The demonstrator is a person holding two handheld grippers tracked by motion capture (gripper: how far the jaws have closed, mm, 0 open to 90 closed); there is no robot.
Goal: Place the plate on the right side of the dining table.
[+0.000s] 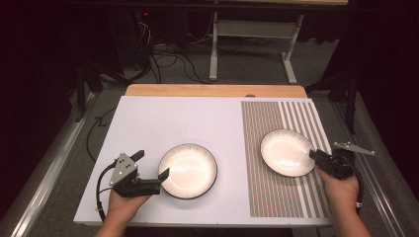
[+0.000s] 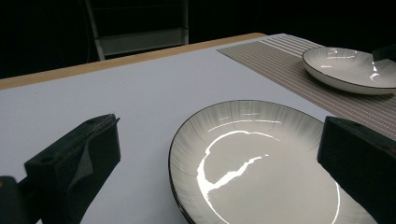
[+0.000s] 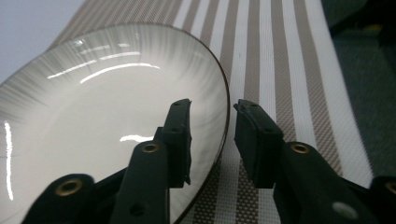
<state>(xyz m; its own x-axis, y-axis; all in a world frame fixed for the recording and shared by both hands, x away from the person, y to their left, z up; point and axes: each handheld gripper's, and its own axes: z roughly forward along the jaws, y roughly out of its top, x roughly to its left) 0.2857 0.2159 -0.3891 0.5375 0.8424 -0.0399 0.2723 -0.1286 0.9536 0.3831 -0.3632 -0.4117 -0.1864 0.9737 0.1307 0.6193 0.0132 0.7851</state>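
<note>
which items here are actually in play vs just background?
In play:
- left plate, between the open left tool's jaws
- right plate, its rim between the right tool's jaws, which aren't closed
- striped mat under the right plate

Background:
- cables on the floor
- metal stand

No text, label, brand, number or sign can be read on anything in these views.

Beyond my table (image 1: pixel 163 118) I see grey carpet (image 1: pixel 247 66), tangled cables (image 1: pixel 168 61), a white desk frame (image 1: pixel 254 29), darkness around.
</note>
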